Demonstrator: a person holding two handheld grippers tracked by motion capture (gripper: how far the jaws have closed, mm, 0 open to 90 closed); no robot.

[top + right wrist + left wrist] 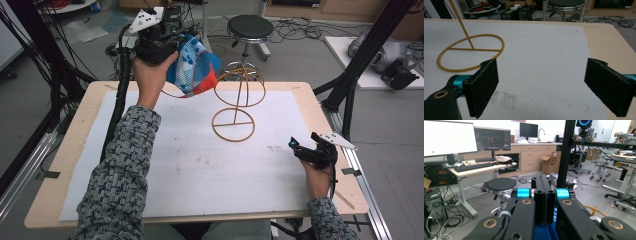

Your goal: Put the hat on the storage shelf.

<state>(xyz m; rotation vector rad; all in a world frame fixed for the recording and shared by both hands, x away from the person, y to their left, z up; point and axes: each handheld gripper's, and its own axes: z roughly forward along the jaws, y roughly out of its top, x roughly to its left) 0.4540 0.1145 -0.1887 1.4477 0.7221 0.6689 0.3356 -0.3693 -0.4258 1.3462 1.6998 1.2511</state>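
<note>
The left claw is raised above the far left part of the tabletop, clenched on a blue, white and red cap that hangs in the air beside the domed top of a yellow wire stand. In the left gripper view its jaws are pressed together. The stand rests on a white sheet. The right claw lies released near the right edge of the sheet, nothing between its jaws, well apart from the stand's ring base.
</note>
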